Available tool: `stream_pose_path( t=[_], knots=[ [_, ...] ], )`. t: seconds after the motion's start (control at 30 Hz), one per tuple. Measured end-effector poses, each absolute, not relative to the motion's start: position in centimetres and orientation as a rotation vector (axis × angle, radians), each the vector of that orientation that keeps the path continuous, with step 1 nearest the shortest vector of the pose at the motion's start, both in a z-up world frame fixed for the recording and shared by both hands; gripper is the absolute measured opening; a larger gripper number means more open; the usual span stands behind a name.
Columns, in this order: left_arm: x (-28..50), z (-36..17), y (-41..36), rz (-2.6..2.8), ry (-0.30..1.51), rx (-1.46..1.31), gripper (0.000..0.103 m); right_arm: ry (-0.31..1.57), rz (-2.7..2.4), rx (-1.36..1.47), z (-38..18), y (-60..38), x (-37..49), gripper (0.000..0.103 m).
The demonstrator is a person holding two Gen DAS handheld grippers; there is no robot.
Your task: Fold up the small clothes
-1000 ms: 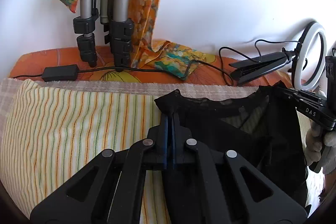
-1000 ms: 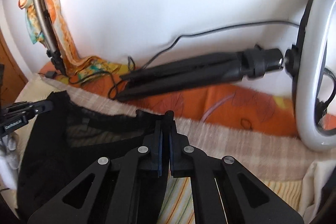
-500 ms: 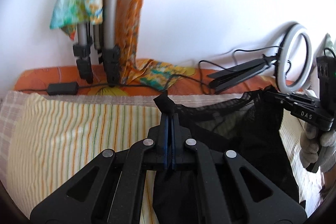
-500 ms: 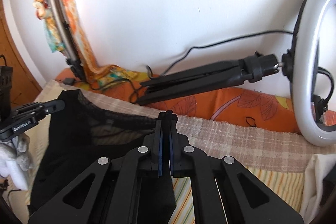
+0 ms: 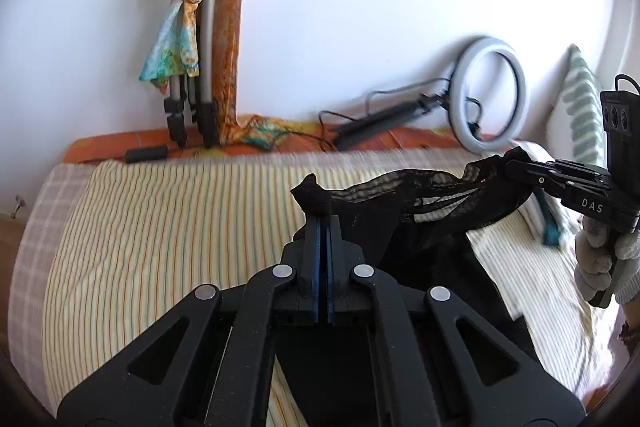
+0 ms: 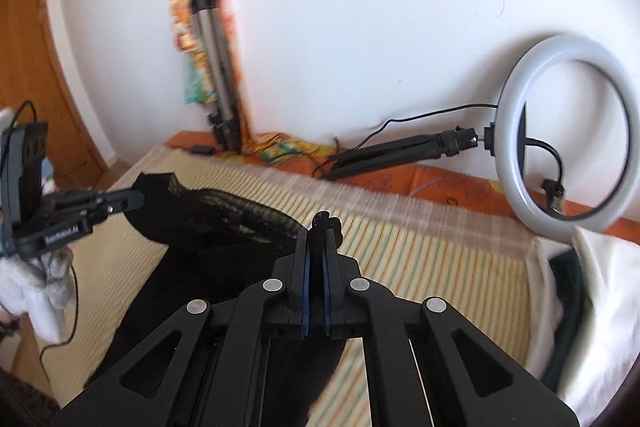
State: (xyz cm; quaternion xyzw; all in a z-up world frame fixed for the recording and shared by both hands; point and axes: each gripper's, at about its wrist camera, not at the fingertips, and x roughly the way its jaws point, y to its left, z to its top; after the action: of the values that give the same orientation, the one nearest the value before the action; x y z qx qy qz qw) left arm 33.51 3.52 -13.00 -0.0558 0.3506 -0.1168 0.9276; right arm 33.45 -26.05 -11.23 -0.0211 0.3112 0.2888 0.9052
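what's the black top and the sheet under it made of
Black top: thin fabric with a sheer mesh band along the upper edge; the sheet's stripes show through. Striped sheet: looks like matte woven cotton with fine coloured stripes, softly rumpled.

The left gripper [image 5: 321,223] is clamped on one corner of a black sheer mesh garment [image 5: 400,223]. The right gripper [image 5: 516,163] clamps the opposite corner. The garment hangs stretched between them above the striped cream bed cover [image 5: 160,227].

Sheer black mesh garment [image 5: 432,211], soft striped woven bedsheet [image 5: 160,227], matt black plastic left claw [image 5: 322,223] with shiny metal rivets, glossy white ring light [image 6: 568,131].
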Motion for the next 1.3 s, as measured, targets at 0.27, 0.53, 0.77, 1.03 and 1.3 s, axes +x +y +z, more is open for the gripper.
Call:
stream_pose_path(
  t=[0.27,0.53,0.77,1.03,1.3],
  knots=[
    [24.5,-13.4,1.7,-0.258,0.743,-0.038,0.0,0.639,0.598,-0.07,-12.7,-27.3,24.3,0.003],
    [18.2,-16.3,0.3,-0.27,0.796,0.03,0.0,0.68,0.576,-0.123,-15.7,-27.6,18.2,0.003],
    [14.3,-17.7,0.1,-0.273,0.83,0.071,0.0,0.69,0.575,-0.24,-17.1,-27.4,14.5,0.004],
    [10.1,-18.4,0.9,-0.288,0.877,0.093,0.0,0.727,0.625,-0.207,-17.1,-29.7,11.6,0.009],
    [11.2,-17.4,0.9,-0.306,0.852,-0.054,0.046,0.685,0.667,-0.205,-16.8,-27.7,11.1,0.038]
  ],
)
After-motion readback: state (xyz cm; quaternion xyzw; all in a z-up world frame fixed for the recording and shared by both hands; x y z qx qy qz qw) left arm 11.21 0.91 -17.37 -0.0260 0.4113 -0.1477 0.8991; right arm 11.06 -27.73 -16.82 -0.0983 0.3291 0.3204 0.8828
